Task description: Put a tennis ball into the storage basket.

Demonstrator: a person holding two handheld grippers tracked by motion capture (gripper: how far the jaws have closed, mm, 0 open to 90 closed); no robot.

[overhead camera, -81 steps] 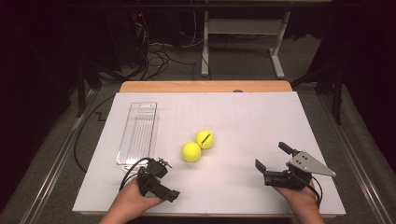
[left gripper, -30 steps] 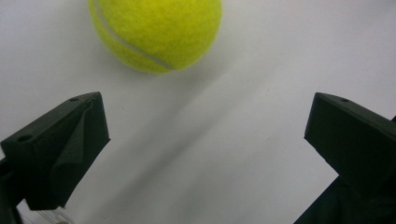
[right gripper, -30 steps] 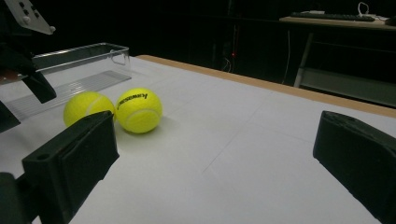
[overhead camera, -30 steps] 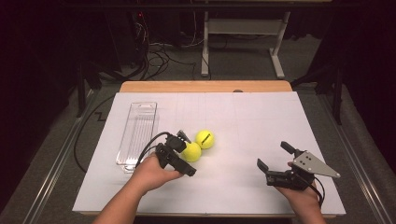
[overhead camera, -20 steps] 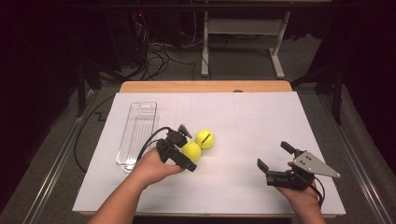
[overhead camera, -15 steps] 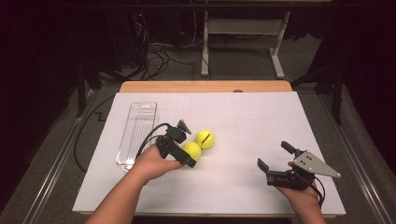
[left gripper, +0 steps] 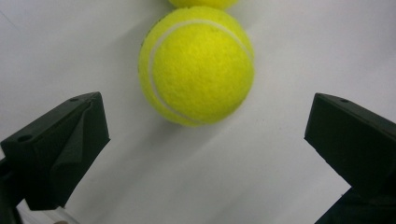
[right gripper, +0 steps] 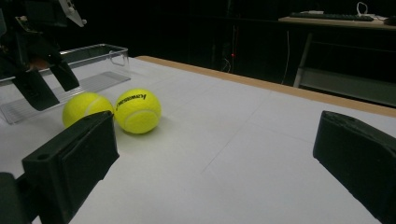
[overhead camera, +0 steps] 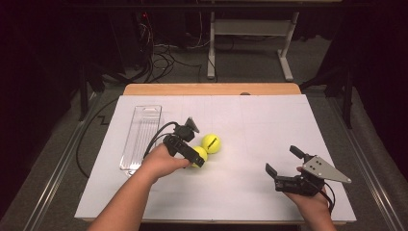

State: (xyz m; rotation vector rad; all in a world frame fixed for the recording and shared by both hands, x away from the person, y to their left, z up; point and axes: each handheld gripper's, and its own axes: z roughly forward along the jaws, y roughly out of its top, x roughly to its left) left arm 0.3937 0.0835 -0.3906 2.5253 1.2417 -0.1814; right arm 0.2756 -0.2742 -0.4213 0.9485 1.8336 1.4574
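The left gripper [overhead camera: 192, 144] hangs low over the white counter [overhead camera: 250, 130] with its fingers [left gripper: 60, 149] spread wide, holding nothing. In the left gripper view, a yellow tennis ball [left gripper: 197, 65] lies on the counter just ahead of the fingertips, roughly centred on the gap between them but not yet inside it, and apart from both fingers. A second tennis ball [left gripper: 203, 3] peeks in directly beyond the first; whether the two touch cannot be told there. In the high view the near ball [overhead camera: 198, 154] sits partly under the left gripper's forward finger, and the far ball [overhead camera: 210, 143] lies just beside it. A clear plastic tray [overhead camera: 142, 137] stands on the counter behind the left hand [overhead camera: 161, 162], on the side away from the balls.

The right gripper [overhead camera: 286, 166] rests near the counter's near edge, well apart from the balls, with its fingers [right gripper: 70, 163] also spread wide and nothing between them. In the right gripper view both balls lie far ahead of its fingers, toward the left-hand finger, the one bearing printed lettering [right gripper: 137, 111] just beside the other [right gripper: 86, 108].
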